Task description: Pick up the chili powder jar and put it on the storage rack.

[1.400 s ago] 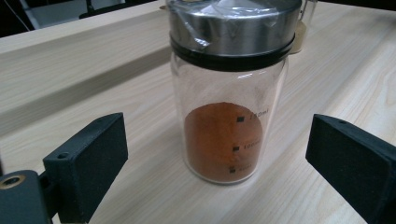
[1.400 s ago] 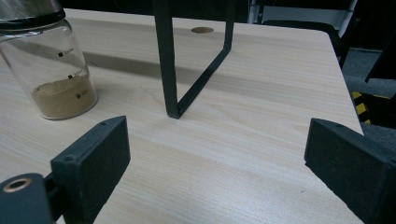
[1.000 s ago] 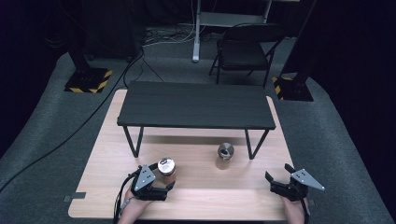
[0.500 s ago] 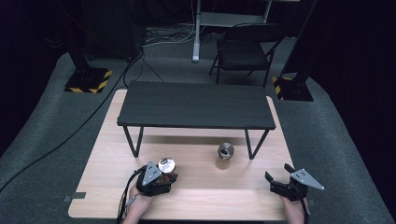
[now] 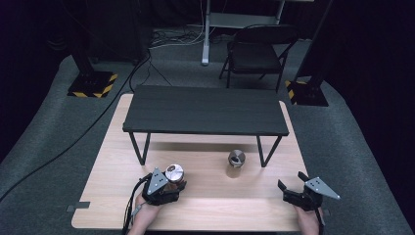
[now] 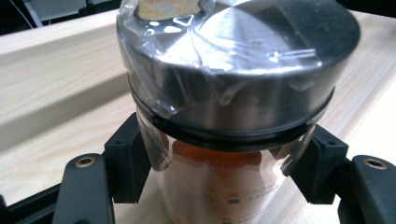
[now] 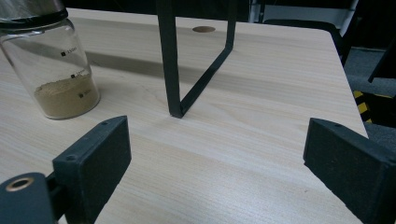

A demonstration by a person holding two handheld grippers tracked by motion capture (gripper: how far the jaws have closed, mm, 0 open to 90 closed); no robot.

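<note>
Floor of grey carpet spreads across the high view, with a black folding chair at the upper centre and yellow-and-black striped stand bases at the upper left and upper right. Below them, in the middle and lower part of the frame, lies the light wooden table, and on its far half stands a low black shelf on thin metal legs.

Toward the lower left of the high view, the left gripper is clamped on a jar with a metal lid, which stands upright on the wood near the table's front edge. Its jaws have just been closing, and the jar is between them. In the left gripper view the two black pads press against the glass on both sides just under the lid, and reddish-brown powder shows through the wall (a clear plastic film wraps the lid and the shoulder of the jar).

At the lower right of the high view, the right gripper rests low by the table's front edge with its jaws spread wide and nothing between them; in the right gripper view only bare wood lies between its pads.

A second jar stands right of centre, just in front of the shelf's right leg; it appears at the upper left of the right gripper view, partly filled with tan powder.
</note>
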